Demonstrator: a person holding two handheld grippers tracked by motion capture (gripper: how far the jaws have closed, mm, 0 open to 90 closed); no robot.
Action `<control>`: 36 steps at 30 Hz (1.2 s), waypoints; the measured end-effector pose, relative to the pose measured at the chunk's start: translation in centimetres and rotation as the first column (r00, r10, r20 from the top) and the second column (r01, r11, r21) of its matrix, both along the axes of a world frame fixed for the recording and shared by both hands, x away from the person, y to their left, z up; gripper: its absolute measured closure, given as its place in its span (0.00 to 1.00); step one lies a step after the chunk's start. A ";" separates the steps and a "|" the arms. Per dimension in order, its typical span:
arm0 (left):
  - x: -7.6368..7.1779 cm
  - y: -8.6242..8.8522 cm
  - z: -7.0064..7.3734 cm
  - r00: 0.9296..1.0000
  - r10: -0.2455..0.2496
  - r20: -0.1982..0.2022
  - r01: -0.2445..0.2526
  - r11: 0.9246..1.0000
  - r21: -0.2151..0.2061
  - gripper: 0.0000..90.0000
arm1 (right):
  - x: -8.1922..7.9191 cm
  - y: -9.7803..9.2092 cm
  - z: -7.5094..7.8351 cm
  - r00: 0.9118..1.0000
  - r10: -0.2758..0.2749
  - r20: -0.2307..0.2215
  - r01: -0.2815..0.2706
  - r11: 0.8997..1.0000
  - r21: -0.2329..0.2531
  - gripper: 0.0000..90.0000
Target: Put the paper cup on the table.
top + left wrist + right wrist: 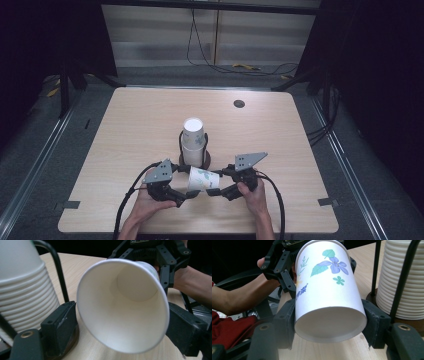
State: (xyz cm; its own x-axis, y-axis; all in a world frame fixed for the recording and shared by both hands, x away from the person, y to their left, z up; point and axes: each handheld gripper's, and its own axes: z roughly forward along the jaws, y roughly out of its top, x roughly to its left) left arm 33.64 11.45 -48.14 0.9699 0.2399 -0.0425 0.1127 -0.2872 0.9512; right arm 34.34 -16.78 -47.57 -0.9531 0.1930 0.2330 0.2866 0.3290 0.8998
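Observation:
A flowered paper cup (202,179) lies on its side in the air between my two grippers, near the table's front edge. My left gripper (186,181) has its jaws against both sides of the cup's open mouth (120,305), which faces that camera. My right gripper (216,182) is shut on the cup near its base (329,325), with one pad pressing on each side. Just behind stands a tall stack of white paper cups (194,137) in a black wire holder; the stack (22,290) is at the left of the left gripper view and the stack (402,277) at the right of the right gripper view.
The light wooden table (280,140) has a round cable hole (239,103) at the back right. The holder's dark round base (206,161) sits close behind the grippers. Cables (240,65) lie on the floor beyond the table.

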 end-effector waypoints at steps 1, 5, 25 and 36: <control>0.0 -0.2 0.1 1.000 -0.013 0.003 0.013 1.000 -0.002 0.21 | 0.0 0.0 0.0 1.000 0.002 -0.001 -0.002 1.000 0.002 0.41; 0.3 -0.1 0.0 0.999 -0.033 -0.011 0.033 0.999 -0.032 0.22 | -0.1 0.0 0.0 1.000 0.002 0.001 -0.002 1.000 0.002 0.41; 0.9 0.2 0.0 0.993 -0.106 -0.050 0.100 0.988 -0.119 0.24 | -0.3 0.0 0.6 0.999 0.020 0.037 -0.020 1.000 0.009 0.41; 0.8 0.7 0.3 0.992 -0.124 -0.031 0.119 0.985 -0.128 0.33 | -0.2 0.1 0.4 0.998 0.039 0.043 -0.040 0.999 0.008 0.40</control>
State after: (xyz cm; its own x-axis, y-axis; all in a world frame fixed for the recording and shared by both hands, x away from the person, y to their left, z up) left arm 34.42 12.10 -47.86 0.9885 0.1111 -0.1027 0.1216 -0.1797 0.9762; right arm 34.11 -16.72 -47.21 -0.9692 0.1531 0.1931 0.2345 0.3316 0.9138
